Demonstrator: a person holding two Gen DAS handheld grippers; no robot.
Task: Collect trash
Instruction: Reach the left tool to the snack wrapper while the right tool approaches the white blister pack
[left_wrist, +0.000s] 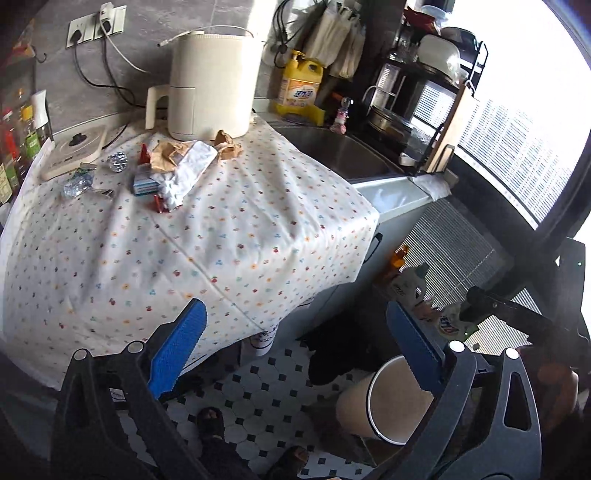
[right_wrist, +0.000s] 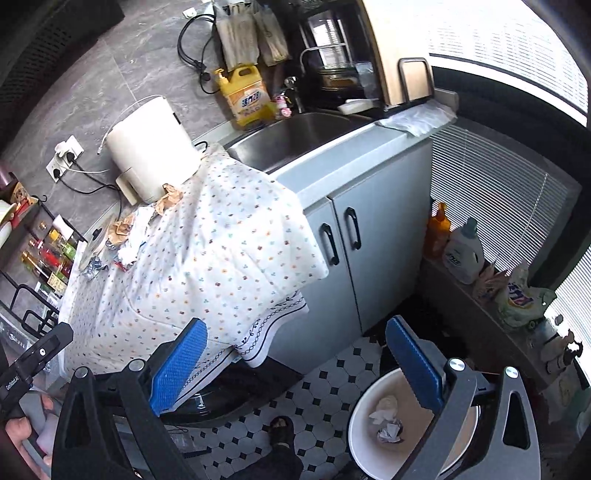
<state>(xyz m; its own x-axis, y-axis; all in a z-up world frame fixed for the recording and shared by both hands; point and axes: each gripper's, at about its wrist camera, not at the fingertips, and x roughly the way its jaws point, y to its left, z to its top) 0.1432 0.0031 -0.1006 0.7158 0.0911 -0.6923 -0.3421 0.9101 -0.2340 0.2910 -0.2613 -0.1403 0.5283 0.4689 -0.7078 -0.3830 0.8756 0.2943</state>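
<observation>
Both the left gripper and the right gripper hang wide open and empty above a white bin, while light, soft crumpled paper trash, probably tissue and wrappers, awaits pinching on the cloth-covered counter.

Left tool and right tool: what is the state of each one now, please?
Left tool: open, holding nothing.
Right tool: open, holding nothing.

Both grippers, left gripper and right gripper, have black triangular-cutout frames, silver pivot bolts and ridged blue pads; the person wears black sandals.
</observation>
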